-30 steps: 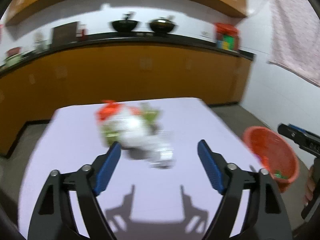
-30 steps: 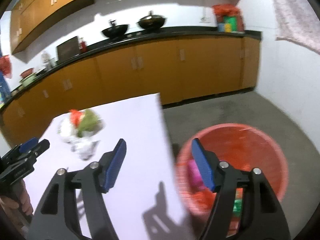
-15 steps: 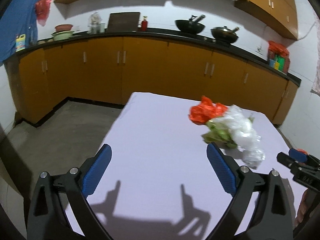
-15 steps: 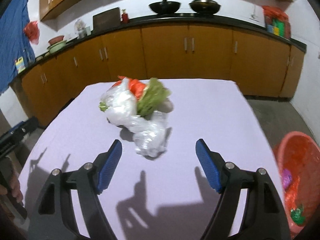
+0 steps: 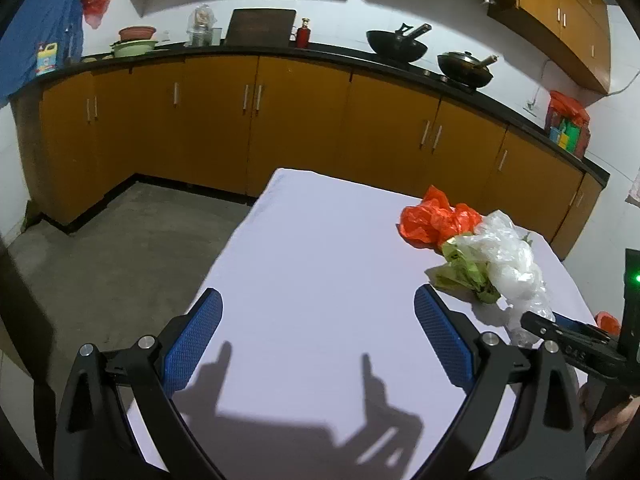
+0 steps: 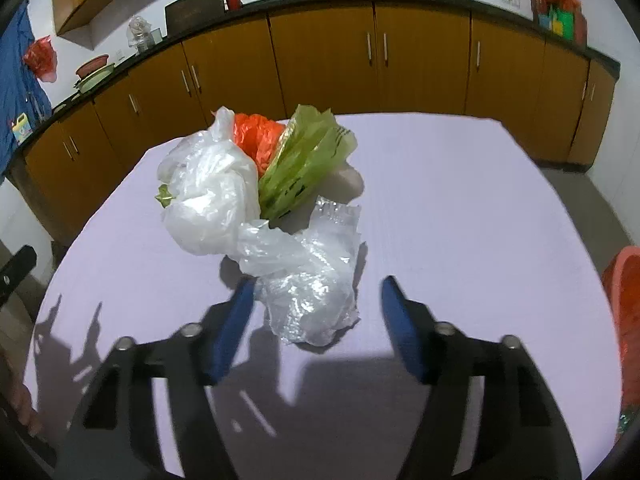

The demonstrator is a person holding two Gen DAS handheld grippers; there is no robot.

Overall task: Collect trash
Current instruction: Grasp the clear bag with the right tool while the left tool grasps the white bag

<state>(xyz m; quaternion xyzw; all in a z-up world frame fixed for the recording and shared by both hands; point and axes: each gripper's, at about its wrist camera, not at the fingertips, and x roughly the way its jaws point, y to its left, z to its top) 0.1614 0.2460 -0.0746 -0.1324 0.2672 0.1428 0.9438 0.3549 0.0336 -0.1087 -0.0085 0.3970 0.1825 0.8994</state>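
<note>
A heap of plastic trash lies on the lilac-covered table [image 5: 320,240]: an orange bag [image 5: 432,220], a green bag [image 6: 304,160], a white bag [image 6: 212,196] and a crumpled clear wrapper [image 6: 312,280]. In the right wrist view my right gripper [image 6: 317,282] points down at the clear wrapper, which lies between its blue pads [image 6: 236,320]. Its jaws are closing, and the right pad stands apart from the plastic. My left gripper [image 5: 316,292] hangs wide open over bare cloth, left of the heap, with nothing between its fingers. The right gripper [image 5: 568,336] shows at that view's right edge.
A red plastic basket [image 6: 624,300] with some trash inside stands on the floor past the table's right side. Orange kitchen cabinets [image 5: 300,120] with a black counter, woks and jars run along the far wall. Grey floor [image 5: 120,248] lies left of the table.
My right gripper swung from above the red basket to the heap, dropped closer, and its jaws narrowed around the clear wrapper. My left gripper swung left off the heap and opened wider.
</note>
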